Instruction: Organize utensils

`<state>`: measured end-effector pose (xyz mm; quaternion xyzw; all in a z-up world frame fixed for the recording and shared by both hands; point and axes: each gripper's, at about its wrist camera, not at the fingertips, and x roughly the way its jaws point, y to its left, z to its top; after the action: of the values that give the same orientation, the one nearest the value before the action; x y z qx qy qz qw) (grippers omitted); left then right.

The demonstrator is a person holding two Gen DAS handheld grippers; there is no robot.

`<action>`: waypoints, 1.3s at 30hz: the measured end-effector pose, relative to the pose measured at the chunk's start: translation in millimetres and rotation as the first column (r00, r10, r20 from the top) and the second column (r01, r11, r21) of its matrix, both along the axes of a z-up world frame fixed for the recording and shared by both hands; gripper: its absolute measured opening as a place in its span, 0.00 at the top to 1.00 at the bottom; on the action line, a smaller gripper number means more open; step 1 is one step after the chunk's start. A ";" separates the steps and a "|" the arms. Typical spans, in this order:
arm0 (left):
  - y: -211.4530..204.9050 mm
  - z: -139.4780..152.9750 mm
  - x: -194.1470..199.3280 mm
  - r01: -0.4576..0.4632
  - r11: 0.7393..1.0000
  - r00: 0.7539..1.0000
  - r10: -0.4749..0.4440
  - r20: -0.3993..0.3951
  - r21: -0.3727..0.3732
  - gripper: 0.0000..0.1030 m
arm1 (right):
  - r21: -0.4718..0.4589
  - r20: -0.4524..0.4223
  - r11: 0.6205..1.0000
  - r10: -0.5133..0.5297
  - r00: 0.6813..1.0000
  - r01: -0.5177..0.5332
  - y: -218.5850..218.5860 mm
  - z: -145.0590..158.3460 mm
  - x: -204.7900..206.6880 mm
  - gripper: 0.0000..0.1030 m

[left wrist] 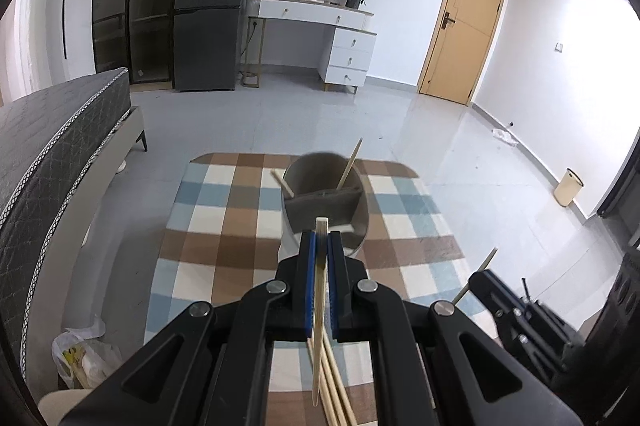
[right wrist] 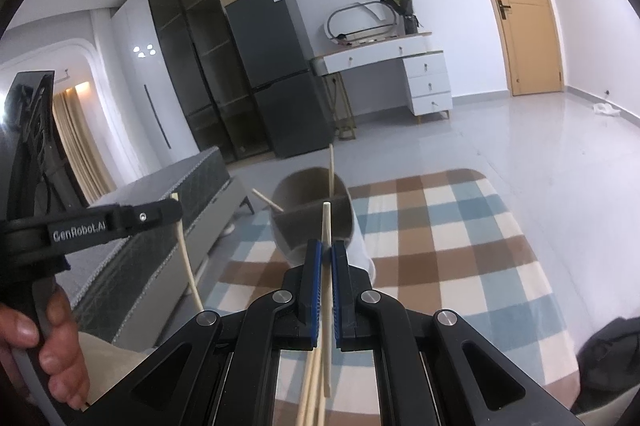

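My left gripper (left wrist: 321,240) is shut on a pale wooden chopstick (left wrist: 319,306) that runs back between the blue pads, its tip poking out in front. My right gripper (right wrist: 327,252) is likewise shut on a chopstick (right wrist: 326,286). Just ahead of both stands a round utensil holder (left wrist: 326,204) (right wrist: 314,214) with a divider inside and two chopsticks leaning in its far half. More loose chopsticks (left wrist: 336,394) (right wrist: 312,394) lie on the table under the grippers. In the right wrist view the left gripper (right wrist: 174,204) shows at the left, its chopstick (right wrist: 186,258) hanging down.
A checked cloth (left wrist: 224,226) (right wrist: 440,226) covers the table. A hand (right wrist: 44,338) grips the left tool's handle. The right gripper (left wrist: 480,276) shows at the right of the left wrist view. A bed (left wrist: 56,162), fridge (left wrist: 212,2), desk (left wrist: 320,18) and door (left wrist: 464,22) stand beyond.
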<state>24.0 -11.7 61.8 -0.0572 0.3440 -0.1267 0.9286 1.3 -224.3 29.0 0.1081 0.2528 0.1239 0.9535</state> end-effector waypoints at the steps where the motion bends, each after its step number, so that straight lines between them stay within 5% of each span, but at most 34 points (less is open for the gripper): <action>1: 0.3 3.8 2.4 0.001 1.000 1.000 -0.001 0.005 -0.004 0.99 | 0.002 0.002 1.000 -0.001 1.000 0.001 0.3 2.5 2.0 0.96; 22: 8.6 34.7 86.5 -0.013 0.998 0.999 0.015 0.036 -0.067 0.99 | 0.004 0.125 0.998 0.056 0.991 -0.057 14.3 67.0 86.2 0.96; 39: 18.9 25.4 150.6 -0.039 0.989 0.994 0.053 0.098 -0.143 0.99 | 0.095 0.134 0.994 0.033 0.990 -0.046 16.5 63.7 183.2 0.96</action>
<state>174.6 7.2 87.2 -0.1239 0.2851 -0.1318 0.9413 184.4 -207.8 92.7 0.1414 0.1847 0.1618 0.9590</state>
